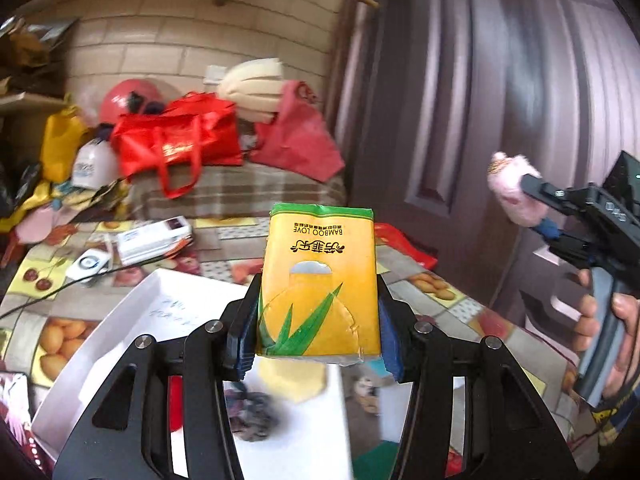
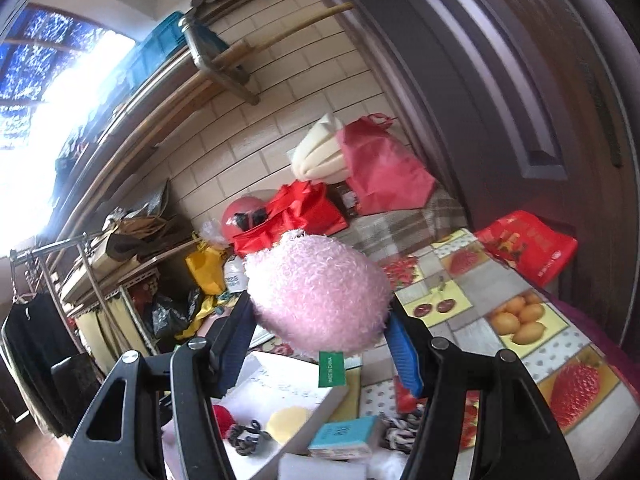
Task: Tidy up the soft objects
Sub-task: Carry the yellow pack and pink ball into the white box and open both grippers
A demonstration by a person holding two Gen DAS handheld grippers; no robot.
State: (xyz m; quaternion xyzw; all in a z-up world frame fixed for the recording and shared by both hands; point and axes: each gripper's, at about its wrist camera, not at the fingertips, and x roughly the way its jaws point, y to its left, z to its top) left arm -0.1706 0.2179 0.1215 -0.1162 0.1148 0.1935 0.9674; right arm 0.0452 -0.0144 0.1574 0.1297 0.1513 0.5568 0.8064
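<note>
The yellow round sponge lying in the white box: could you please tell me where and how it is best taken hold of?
Probably from above, across opposite edges of the yellow round sponge: it lies flat in the white box, its top clear, a dark knotted thing close beside it.

Tissue pack: yellow, green top band, green bamboo leaves, black lettering.
Plush toy: pale pink, fuzzy; green tag at 6 o'clock.
Gripper pads: blue; gripper frames black.
Tablecloth: grey-beige patchwork, fruit squares of strawberries, cherries, mangoes.
Box: white, at 9 o'clock of tissue pack.
Tote bag: glossy red, at 11 o'clock.
Door: mauve-brown.
Wall tiles: cream.
</note>
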